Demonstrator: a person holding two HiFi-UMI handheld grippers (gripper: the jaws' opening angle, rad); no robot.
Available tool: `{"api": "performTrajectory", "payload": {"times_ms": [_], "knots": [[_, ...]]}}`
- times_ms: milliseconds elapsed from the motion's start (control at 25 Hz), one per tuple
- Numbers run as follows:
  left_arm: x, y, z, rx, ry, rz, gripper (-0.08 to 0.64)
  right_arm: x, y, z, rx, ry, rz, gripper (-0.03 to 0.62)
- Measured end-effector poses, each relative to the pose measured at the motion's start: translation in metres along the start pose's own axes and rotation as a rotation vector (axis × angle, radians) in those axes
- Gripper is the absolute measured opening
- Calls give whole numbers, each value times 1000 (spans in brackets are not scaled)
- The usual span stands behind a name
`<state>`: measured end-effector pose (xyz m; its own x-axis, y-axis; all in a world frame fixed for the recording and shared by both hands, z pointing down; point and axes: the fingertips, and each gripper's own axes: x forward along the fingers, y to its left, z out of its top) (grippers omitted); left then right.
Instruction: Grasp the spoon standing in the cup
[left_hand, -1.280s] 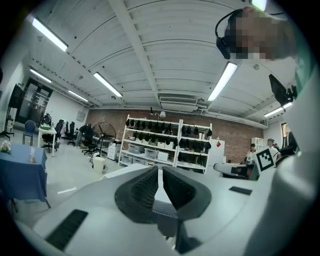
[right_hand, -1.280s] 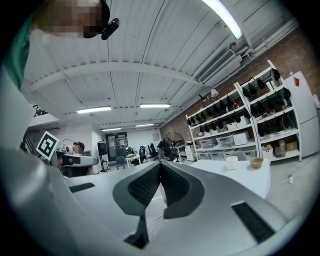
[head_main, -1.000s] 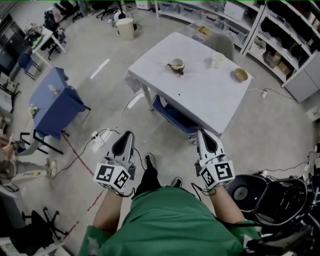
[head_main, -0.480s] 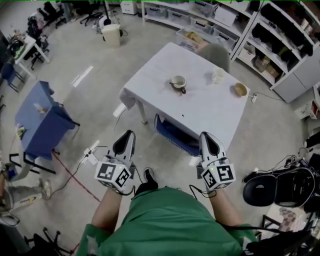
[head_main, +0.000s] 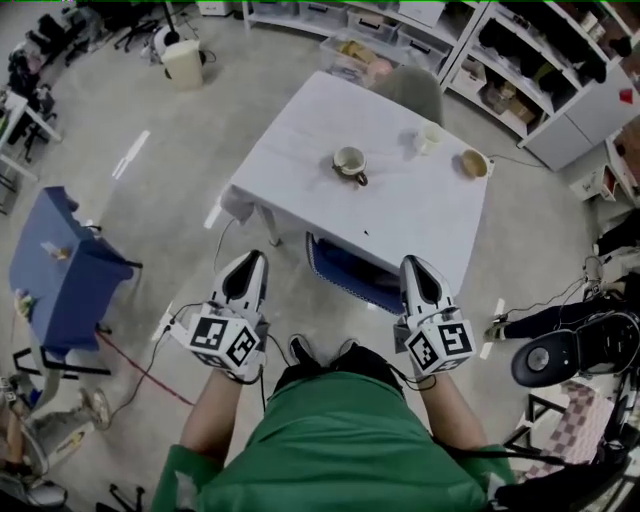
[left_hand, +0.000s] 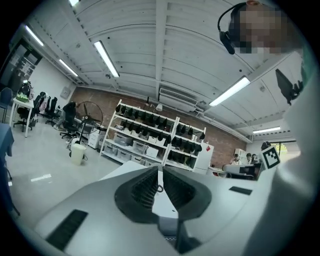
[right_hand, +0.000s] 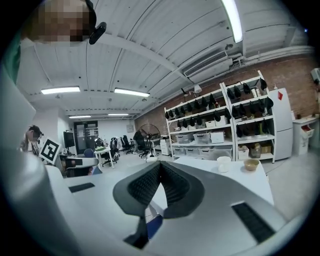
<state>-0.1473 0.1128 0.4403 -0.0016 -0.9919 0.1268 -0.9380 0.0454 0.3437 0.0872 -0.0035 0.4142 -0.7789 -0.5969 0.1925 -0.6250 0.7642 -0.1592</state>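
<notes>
A white table (head_main: 300, 140) stands some way ahead of me in the head view. On it are a beige mug (head_main: 349, 161) with a dark handle, a white cup (head_main: 428, 138) and a wooden bowl (head_main: 473, 163). The spoon is too small to make out. My left gripper (head_main: 251, 260) and right gripper (head_main: 413, 263) are held in front of my body over the floor, short of the table, both shut with nothing in them. The right gripper view shows its jaws (right_hand: 160, 164) closed, with the white cup (right_hand: 223, 163) and bowl (right_hand: 250, 164) beyond. In the left gripper view the jaws (left_hand: 161, 170) are closed too.
A blue crate (head_main: 345, 272) sits under the table's near edge. A grey chair (head_main: 410, 90) stands at its far side. A blue table (head_main: 55, 275) is at the left, shelving (head_main: 520, 45) at the back right, and a black round base (head_main: 555, 360) and cables (head_main: 520, 318) at the right.
The head view has shifted: the table now sits more centred and the blue table has slid left and down. Both grippers stay shut in the same place before my body.
</notes>
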Motion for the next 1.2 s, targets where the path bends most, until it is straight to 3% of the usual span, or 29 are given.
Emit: {"api": "performTrajectory", "payload": {"times_ms": [160,560,840,1080,1200], "knots": [[33,5,0,-23,19,-24,43,14,-18,6,23,1,-25,21],[121,14,-4,-56,112,-21,43,71,-70,18,110,-52,6,21],[181,24,-30,-227,199,-54,44,88,-113,17,152,-47,-30,21],[233,48,-52,-502,289,-104,93,95,-124,8,175,-31,-119,21],[265,55,-64,-590,338,-131,132,96,-128,12,179,-39,-189,21]]}}
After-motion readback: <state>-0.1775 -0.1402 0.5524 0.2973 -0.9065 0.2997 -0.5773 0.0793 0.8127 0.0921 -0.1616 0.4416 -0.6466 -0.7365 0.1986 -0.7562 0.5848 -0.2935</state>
